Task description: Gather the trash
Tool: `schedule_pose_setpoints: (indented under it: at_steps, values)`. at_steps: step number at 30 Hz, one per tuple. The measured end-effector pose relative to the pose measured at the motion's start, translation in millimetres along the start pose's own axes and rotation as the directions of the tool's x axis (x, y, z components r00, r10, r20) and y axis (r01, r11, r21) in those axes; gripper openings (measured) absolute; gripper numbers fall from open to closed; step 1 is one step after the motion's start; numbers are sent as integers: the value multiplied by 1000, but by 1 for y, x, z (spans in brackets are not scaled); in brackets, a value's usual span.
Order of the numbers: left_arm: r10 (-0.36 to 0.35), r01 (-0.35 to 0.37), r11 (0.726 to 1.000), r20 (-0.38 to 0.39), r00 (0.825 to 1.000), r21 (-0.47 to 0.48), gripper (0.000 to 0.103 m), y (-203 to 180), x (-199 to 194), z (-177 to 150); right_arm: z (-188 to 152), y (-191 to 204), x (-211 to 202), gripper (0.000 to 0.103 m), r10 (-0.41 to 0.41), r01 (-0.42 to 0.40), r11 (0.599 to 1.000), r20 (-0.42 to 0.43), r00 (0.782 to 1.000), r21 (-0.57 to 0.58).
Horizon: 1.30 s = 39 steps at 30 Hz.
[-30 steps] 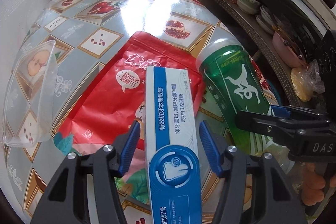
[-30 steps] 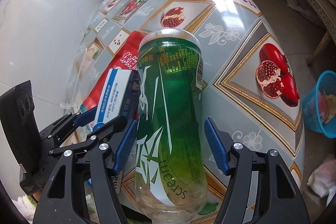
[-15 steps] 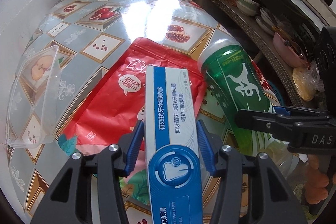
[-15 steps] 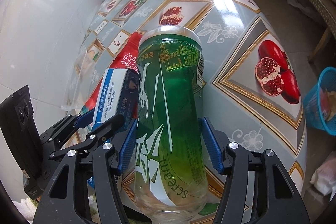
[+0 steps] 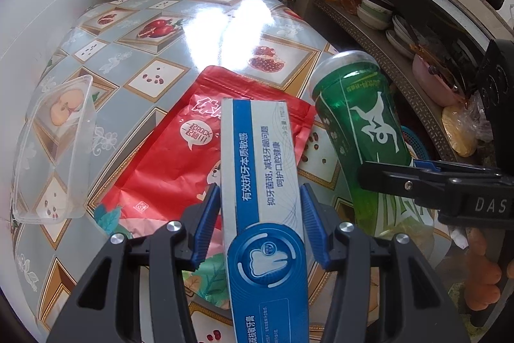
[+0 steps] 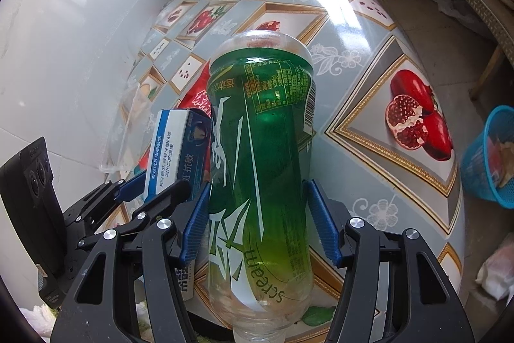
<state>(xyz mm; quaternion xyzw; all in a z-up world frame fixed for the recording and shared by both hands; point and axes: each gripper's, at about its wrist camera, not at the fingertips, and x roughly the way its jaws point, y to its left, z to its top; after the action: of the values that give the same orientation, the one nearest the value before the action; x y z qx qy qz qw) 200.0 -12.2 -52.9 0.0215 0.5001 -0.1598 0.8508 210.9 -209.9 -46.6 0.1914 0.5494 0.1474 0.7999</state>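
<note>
Pickup step: my left tool (image 5: 257, 222) is clenched on the blue-and-white cardboard toothpaste box (image 5: 261, 182), my right tool (image 6: 258, 214) on the green-labelled clear plastic bottle (image 6: 260, 156), both over the desk (image 6: 353, 31); next I judge a carry toward the blue plastic basket (image 6: 488, 156).

Glossy plastic tablecloth (image 5: 205, 31); clear green plastic bottle (image 6: 260, 156); matt cardboard toothpaste box (image 5: 260, 169); shiny red foil pouch (image 5: 180, 163).

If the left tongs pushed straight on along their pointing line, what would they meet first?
Probably the red foil snack pouch lying on the table beyond the blue-and-white toothpaste box the left tongs grip; depth is unclear.
</note>
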Motion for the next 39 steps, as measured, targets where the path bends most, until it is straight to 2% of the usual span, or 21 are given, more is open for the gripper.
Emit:
schedule_pose_setpoints:
  at_steps: [6,10,16,25,30,33,39]
  values:
    - [-32,33,999,21,999,-8,49,-1,-11,0,-3,0,-8,57,10,-10,1000,23,1000,0]
    - [-101,103,994,61,993,-28,49,-1,-25,-1,-5,-1,-20,56,25,-25,1000,52,998,2]
    - [-189,192,981,127,974,-11,48,-9,-49,1,-10,1,-43,56,70,-71,998,113,991,-2]
    - [-270,260,963,189,944,74,47,-36,-78,18,-24,-7,-80,55,46,-54,998,218,975,30]
    - [-355,328,931,175,918,162,47,-74,-82,39,-37,-24,-111,54,13,-39,996,306,952,81]
    - [-420,383,895,146,896,226,47,-112,-79,56,-45,-39,-134,54,-31,-9,994,356,934,110]
    - [-509,455,825,92,856,334,47,-196,-56,88,-47,-81,-179,54,-195,132,976,415,889,176]
